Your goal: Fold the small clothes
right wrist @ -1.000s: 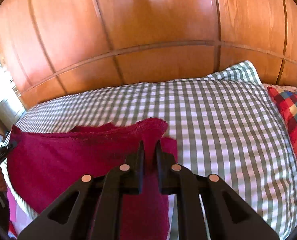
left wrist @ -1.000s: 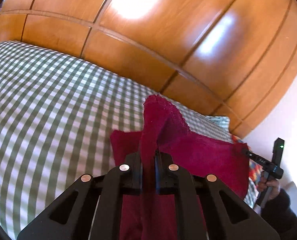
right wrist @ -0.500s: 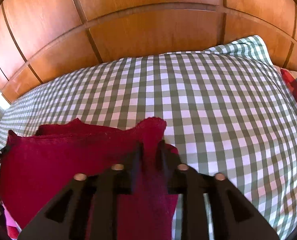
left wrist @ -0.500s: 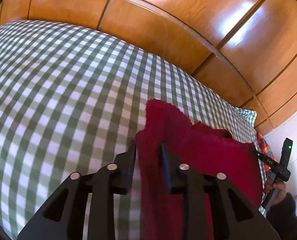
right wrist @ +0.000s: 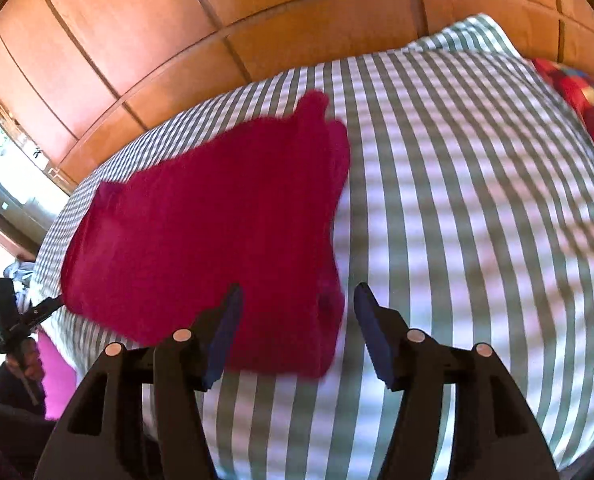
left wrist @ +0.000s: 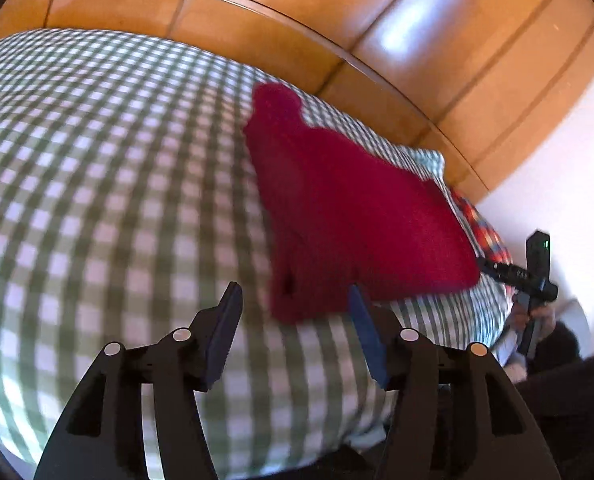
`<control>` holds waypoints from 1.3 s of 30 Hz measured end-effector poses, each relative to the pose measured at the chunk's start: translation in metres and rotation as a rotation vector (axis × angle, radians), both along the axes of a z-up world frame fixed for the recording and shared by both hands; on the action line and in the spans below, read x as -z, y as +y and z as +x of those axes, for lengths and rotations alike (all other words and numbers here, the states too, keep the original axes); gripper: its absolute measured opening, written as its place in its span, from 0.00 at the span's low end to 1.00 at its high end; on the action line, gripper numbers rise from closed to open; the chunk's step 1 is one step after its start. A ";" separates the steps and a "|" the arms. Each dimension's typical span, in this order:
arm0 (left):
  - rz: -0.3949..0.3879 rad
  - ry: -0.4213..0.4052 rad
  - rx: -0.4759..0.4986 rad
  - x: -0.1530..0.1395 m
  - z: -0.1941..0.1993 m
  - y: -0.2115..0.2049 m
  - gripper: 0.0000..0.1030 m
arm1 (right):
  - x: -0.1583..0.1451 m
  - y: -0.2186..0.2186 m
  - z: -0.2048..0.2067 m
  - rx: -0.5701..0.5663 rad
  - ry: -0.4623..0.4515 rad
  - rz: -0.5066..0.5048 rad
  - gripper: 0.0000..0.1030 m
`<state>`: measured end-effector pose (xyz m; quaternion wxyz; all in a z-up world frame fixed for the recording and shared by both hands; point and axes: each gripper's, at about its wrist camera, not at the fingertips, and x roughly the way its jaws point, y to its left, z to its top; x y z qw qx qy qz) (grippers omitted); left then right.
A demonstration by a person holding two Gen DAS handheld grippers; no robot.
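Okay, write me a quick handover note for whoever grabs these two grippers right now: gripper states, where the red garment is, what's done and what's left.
Left gripper: jaws opening, nothing pinched; the garment's near edge lies just ahead of the pads.
Right gripper: jaws opening, pads off the cloth, though the garment's near corner sits between them.
Dark red knitted garment: lying on the green-and-white checked bedcover, in front of the wooden panelled headboard, both near corners let go.
Done: garment laid down on the bed, seemingly doubled over, though blur hides the layers.
Left: check edges line up, smooth it, make any further fold.
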<state>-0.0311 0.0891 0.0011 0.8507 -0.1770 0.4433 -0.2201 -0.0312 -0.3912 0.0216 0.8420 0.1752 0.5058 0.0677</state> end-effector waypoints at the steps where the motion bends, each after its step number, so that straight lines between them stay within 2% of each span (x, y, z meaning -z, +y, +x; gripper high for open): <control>1: 0.036 -0.012 0.019 0.002 -0.002 -0.008 0.52 | 0.000 0.001 -0.006 -0.002 0.002 0.003 0.56; 3: 0.103 -0.042 0.051 0.007 -0.003 -0.023 0.52 | 0.001 0.001 -0.018 0.001 0.006 0.017 0.56; 7: 0.151 -0.050 0.068 0.022 0.006 -0.033 0.52 | 0.008 0.004 -0.030 0.005 0.018 0.042 0.56; 12: 0.117 -0.038 0.081 0.023 0.011 -0.034 0.29 | 0.024 0.008 -0.022 0.015 0.037 0.058 0.54; 13: 0.117 -0.038 0.081 0.021 0.011 -0.034 0.21 | 0.026 0.009 -0.020 0.018 0.039 0.061 0.51; 14: 0.122 -0.041 0.079 0.020 0.011 -0.033 0.18 | 0.028 0.011 -0.016 0.016 0.039 0.064 0.47; 15: 0.122 -0.046 0.082 0.017 0.012 -0.031 0.17 | 0.028 0.013 -0.014 0.010 0.039 0.055 0.39; 16: 0.125 -0.052 0.086 0.014 0.011 -0.032 0.15 | 0.028 0.015 -0.010 0.000 0.036 0.038 0.25; 17: 0.133 -0.061 0.093 0.011 0.009 -0.032 0.14 | 0.026 0.017 -0.008 -0.010 0.033 0.021 0.21; 22: 0.191 -0.113 0.157 -0.013 -0.002 -0.027 0.12 | -0.007 0.027 -0.015 -0.047 -0.023 -0.093 0.14; 25: 0.231 -0.119 0.205 -0.019 -0.018 -0.023 0.11 | -0.018 0.027 -0.034 -0.088 -0.026 -0.130 0.14; 28: 0.239 -0.047 0.211 0.002 -0.032 -0.018 0.10 | 0.007 0.023 -0.053 -0.093 0.061 -0.146 0.14; 31: 0.190 0.037 0.167 0.027 -0.047 -0.009 0.08 | 0.026 0.019 -0.065 -0.062 0.101 -0.105 0.14; 32: 0.171 0.047 0.146 0.030 -0.051 -0.005 0.00 | 0.028 0.018 -0.069 -0.055 0.098 -0.101 0.14; 36: 0.084 0.053 0.021 0.026 -0.059 0.026 0.00 | 0.029 0.021 -0.065 -0.070 0.105 -0.116 0.15; 38: 0.056 0.048 -0.043 0.021 -0.058 0.040 0.00 | 0.027 0.022 -0.060 -0.082 0.110 -0.112 0.27; 39: 0.018 0.054 -0.077 0.017 -0.054 0.049 0.00 | 0.025 0.022 -0.055 -0.090 0.110 -0.098 0.41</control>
